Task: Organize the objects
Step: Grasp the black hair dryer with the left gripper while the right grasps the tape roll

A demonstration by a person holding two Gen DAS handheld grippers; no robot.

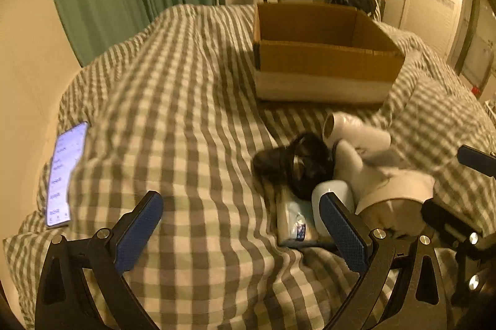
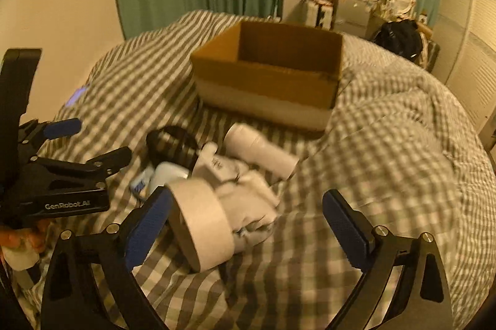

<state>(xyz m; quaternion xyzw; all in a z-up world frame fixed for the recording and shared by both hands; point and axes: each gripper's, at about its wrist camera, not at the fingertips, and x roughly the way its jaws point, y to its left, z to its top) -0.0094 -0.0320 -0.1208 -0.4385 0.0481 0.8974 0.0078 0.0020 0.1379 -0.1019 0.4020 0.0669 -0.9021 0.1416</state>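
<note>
A checked bed (image 1: pixel 186 100) fills both views. Ahead of both pairs of fingers, well apart from them, an open box (image 1: pixel 325 63) stands on it. Nearer lies a pile: a white dryer (image 2: pixel 260 150), a black bag (image 1: pixel 297 162), a tape roll (image 2: pixel 201 224) just beside the right gripper's (image 2: pixel 248 224) left finger, and a packet (image 1: pixel 294 221) just left of the left gripper's (image 1: pixel 245 227) right finger. Both grippers are spread wide, holding nothing. A lit phone (image 1: pixel 65 175) lies far left of the left fingers.

Inside floor of cardboard box (image 1: pixel 322 63) hidden; phone (image 1: pixel 65 171) text blurred.
</note>
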